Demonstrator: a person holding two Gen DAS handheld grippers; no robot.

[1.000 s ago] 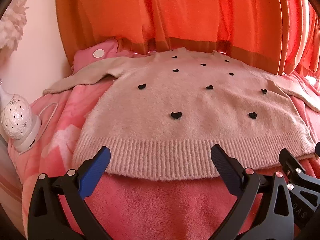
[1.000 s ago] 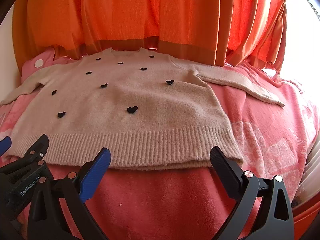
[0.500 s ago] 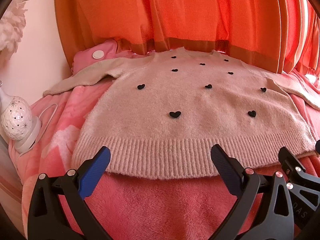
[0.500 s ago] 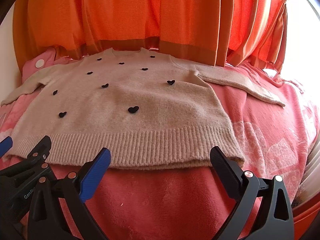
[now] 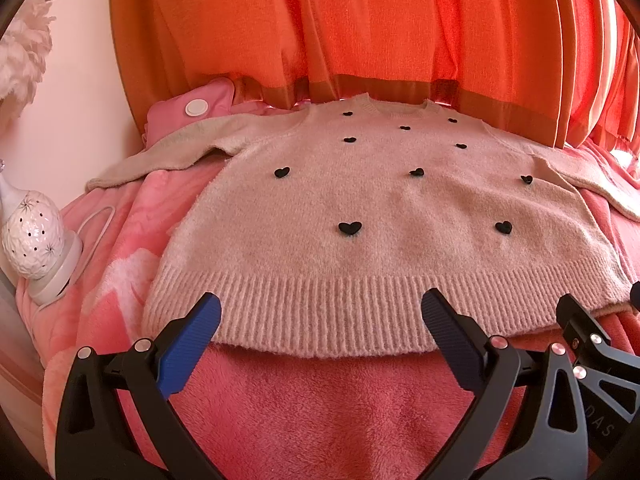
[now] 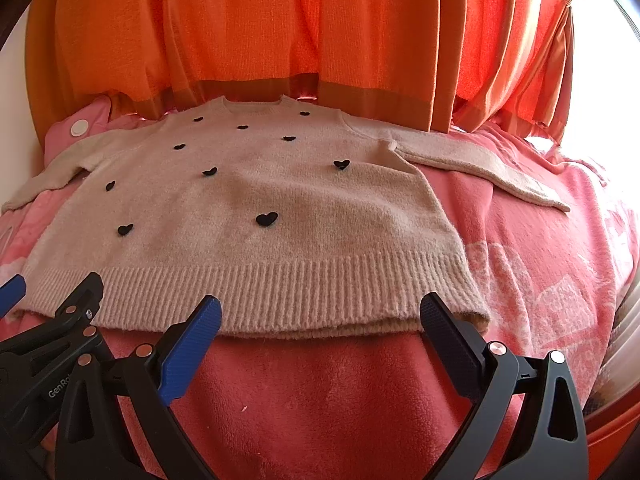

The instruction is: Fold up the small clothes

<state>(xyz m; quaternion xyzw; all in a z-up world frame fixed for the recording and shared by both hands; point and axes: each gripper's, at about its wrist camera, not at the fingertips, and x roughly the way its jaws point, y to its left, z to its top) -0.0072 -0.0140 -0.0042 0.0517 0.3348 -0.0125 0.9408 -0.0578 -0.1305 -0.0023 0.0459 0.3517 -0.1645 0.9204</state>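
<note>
Two grippers, both yours, hang w/ jaws spread wide, holding nothing: left gripper (image 5: 320,320) and right gripper (image 6: 320,320), side by side just short of the ribbed hem. Beige sweater (image 5: 380,216) w/ black hearts lies flat, sleeves out, on the pink blanket (image 5: 320,408). Readable text: "GenRo…" on the left gripper's body in the right wrist view, "DAS" on the right gripper's in the left.
</note>
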